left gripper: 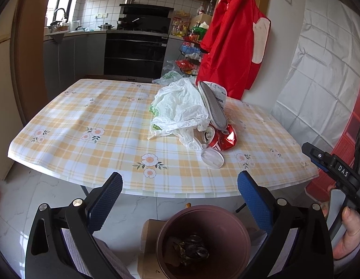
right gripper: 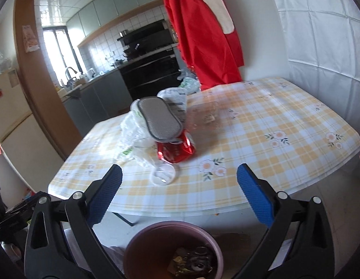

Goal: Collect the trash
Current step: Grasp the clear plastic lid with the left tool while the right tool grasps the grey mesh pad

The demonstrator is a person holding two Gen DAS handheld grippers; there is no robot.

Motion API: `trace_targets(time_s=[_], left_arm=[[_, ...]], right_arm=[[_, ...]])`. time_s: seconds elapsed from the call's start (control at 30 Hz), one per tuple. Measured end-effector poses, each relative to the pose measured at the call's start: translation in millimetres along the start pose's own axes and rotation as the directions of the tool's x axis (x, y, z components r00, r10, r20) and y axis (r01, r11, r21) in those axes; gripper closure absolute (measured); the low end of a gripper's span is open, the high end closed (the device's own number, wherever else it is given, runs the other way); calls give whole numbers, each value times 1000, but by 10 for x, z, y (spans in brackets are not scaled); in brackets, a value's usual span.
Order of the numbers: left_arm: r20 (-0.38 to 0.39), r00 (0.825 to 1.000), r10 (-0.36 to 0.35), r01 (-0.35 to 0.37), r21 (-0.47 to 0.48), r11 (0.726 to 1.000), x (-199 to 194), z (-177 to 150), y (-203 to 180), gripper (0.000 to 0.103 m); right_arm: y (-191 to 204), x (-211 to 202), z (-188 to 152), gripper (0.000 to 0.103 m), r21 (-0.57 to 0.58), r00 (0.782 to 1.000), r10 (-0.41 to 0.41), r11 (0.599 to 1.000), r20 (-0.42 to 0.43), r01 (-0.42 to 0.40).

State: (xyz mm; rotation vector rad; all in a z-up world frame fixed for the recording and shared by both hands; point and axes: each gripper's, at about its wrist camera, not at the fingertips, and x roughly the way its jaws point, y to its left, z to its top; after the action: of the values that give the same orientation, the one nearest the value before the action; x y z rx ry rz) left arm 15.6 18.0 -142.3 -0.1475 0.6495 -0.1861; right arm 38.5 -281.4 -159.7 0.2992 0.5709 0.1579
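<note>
Trash heaped at twelve o'clock: crushed red aluminium can (right gripper: 176,150), white crumpled plastic bag (left gripper: 180,107). Your fingers (right gripper: 255,197) gape wide, empty, over the mauve plastic bin (right gripper: 142,234) below the desk (right gripper: 272,162), apparently ready to fetch more.

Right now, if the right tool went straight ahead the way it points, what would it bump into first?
Probably the clear plastic lid near the table's edge, then the crushed red can behind it. The right tool is open and empty, though depth is hard to judge.

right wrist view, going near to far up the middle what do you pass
bin → clear lid → crushed red can → grey insole → red garment
</note>
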Motion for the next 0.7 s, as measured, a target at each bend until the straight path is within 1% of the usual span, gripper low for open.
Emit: trace_targets(time_s=[0.07,0.2,0.23,0.33,0.47,0.57,0.63,0.7], left_arm=[[-14,1000,-1,1,24,1000,108,6,-51,6],[-41,999,-16,19,77,997,339,18,-190,6],[-45,999,-22,26,90,996,397,23,-226,6],[-72,997,-37,46,131,990,641,54,-362,6],[-117,992,-54,74,170,983,1072,97,-543,6],[-170,984,-61,92,179,980,1452,117,-678,6],[-208,977,-54,94,190,977,1717,129,-776,6],[-237,970,-47,95,197,976,1930,124,-864,6]], right_arm=[[-41,57,-17,5,-2,1000,-12,1000,-3,12],[-133,196,-62,5,-16,996,-88,996,6,88],[-155,224,-72,6,-18,996,-94,995,5,94],[-256,344,-88,6,-11,995,-95,995,-7,95],[-413,486,-101,6,21,995,-96,995,-11,96],[-577,626,-107,6,56,996,-86,995,-26,87],[-643,683,-109,6,70,996,-88,994,-29,89],[-730,750,-113,6,87,997,-72,993,-31,75]])
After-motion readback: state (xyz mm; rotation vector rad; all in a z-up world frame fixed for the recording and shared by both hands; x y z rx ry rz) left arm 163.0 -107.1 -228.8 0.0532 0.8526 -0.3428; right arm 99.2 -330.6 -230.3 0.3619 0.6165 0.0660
